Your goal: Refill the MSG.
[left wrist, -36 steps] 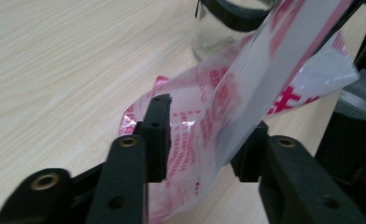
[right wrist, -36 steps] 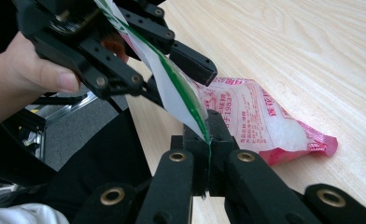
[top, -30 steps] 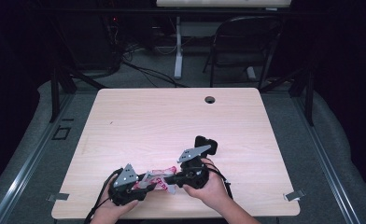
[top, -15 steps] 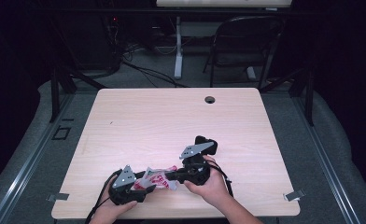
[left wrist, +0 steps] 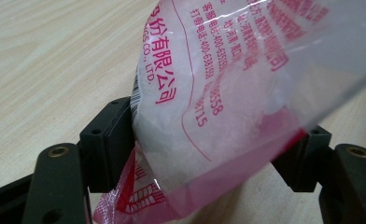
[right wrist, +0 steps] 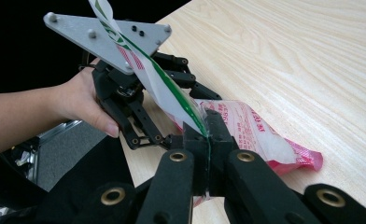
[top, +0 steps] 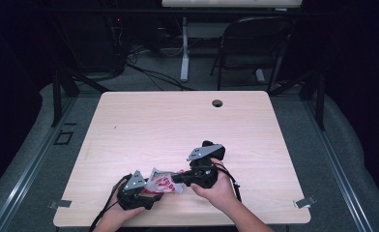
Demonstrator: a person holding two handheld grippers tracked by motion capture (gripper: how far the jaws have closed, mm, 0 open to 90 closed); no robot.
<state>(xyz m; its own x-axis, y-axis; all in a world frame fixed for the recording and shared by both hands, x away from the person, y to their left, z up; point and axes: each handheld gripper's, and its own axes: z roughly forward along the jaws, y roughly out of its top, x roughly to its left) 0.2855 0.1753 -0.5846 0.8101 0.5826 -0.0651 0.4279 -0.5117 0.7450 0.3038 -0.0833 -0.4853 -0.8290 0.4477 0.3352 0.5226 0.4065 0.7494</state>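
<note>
A clear plastic packet [top: 163, 182] with red print and white contents lies near the table's front edge, between my two grippers. My right gripper [top: 179, 178] comes in from the right and is shut on the packet's green-and-white sealed edge [right wrist: 190, 109]; its jaws [right wrist: 208, 135] meet on the film. My left gripper [top: 153, 192] points at the packet from the left. Its jaws have just been opening and now stand wide either side of the packet [left wrist: 228, 84], the left pad [left wrist: 109, 140] against the film and the right pad [left wrist: 307, 161] slack beside it.
The light wooden table [top: 178, 125] has a round cable hole [top: 217, 103] near its far edge. A dark chair [top: 255, 43] and cables stand on the floor beyond. The front edge runs close under both hands.
The left gripper's jaws have spread apart around the packet, and that gripper has sunk a little toward the table. The right gripper has stayed put, still pinching the packet's edge.
</note>
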